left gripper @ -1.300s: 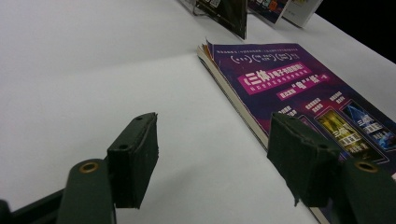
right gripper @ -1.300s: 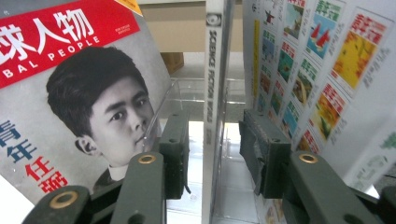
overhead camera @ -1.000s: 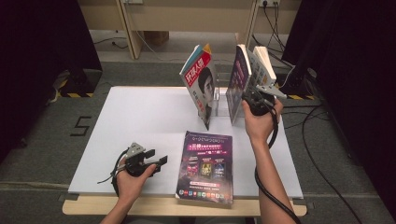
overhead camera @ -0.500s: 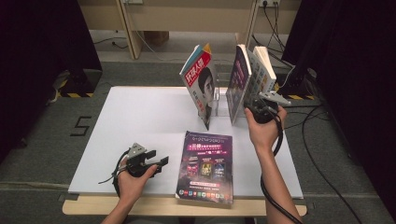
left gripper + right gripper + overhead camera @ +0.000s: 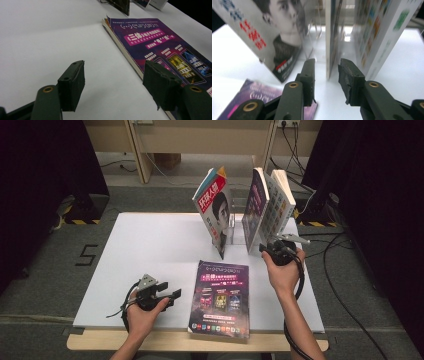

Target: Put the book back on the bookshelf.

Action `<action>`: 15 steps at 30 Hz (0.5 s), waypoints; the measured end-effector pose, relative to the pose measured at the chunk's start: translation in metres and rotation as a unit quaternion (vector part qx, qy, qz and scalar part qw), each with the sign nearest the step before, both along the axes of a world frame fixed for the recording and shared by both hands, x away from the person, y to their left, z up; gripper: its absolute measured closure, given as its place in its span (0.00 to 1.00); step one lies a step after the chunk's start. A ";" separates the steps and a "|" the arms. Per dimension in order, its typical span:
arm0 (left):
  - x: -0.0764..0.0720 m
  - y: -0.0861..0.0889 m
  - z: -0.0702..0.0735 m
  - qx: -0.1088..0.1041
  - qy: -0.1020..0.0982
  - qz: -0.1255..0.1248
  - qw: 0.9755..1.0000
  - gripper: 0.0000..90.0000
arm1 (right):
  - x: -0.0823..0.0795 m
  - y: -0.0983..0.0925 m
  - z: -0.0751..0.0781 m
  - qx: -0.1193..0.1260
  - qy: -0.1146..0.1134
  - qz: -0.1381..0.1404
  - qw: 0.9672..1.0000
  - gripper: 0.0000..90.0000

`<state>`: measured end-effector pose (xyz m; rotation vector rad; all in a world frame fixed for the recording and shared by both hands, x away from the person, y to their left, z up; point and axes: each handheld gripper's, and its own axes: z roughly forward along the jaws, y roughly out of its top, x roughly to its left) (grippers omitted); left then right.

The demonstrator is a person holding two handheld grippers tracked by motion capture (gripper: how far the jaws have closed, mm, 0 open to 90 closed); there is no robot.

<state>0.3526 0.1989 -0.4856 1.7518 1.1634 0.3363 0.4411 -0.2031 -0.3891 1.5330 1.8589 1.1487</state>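
Observation:
A purple book (image 5: 220, 297) lies flat near the white table's (image 5: 150, 245) front edge. In a clear rack (image 5: 236, 227) at the back stand a leaning magazine with a portrait (image 5: 216, 210), a thin purple book (image 5: 255, 207) and a white book (image 5: 278, 202). My right gripper (image 5: 267, 249) sits low at the thin book's near edge. In the right gripper view its jaws (image 5: 327, 67) have just been closing, the thin book's edge (image 5: 329, 50) stands in line with the gap, and the pads do not touch it. My left gripper (image 5: 172, 295) rests open beside the flat book (image 5: 160, 42), with bare table between its jaws (image 5: 115, 75).
Cables (image 5: 345, 270) trail over the floor to the right of the table. A wooden frame (image 5: 200, 135) stands behind it, with dark curtains on both sides. A "5" mark (image 5: 86, 255) is on the floor at the left.
My right gripper has come down from the upper part of the standing books to their lower near edge, and its jaws have narrowed. The left gripper has stayed put.

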 end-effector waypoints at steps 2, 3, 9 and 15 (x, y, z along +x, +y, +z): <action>0.001 -0.002 0.000 0.002 0.002 -0.003 1.000 0.37 | -0.002 0.000 -0.007 0.000 0.016 0.006 1.000 0.75; 0.001 -0.004 0.000 0.003 0.003 -0.005 1.000 0.38 | -0.003 0.000 -0.011 -0.001 0.023 0.009 1.000 0.76; 0.003 -0.015 0.000 0.006 0.007 -0.022 1.000 0.39 | -0.012 0.001 -0.031 0.008 0.073 0.026 0.997 0.78; 0.006 -0.030 -0.001 0.013 0.020 -0.045 0.999 0.41 | -0.017 0.003 -0.050 0.017 0.113 0.039 0.993 0.79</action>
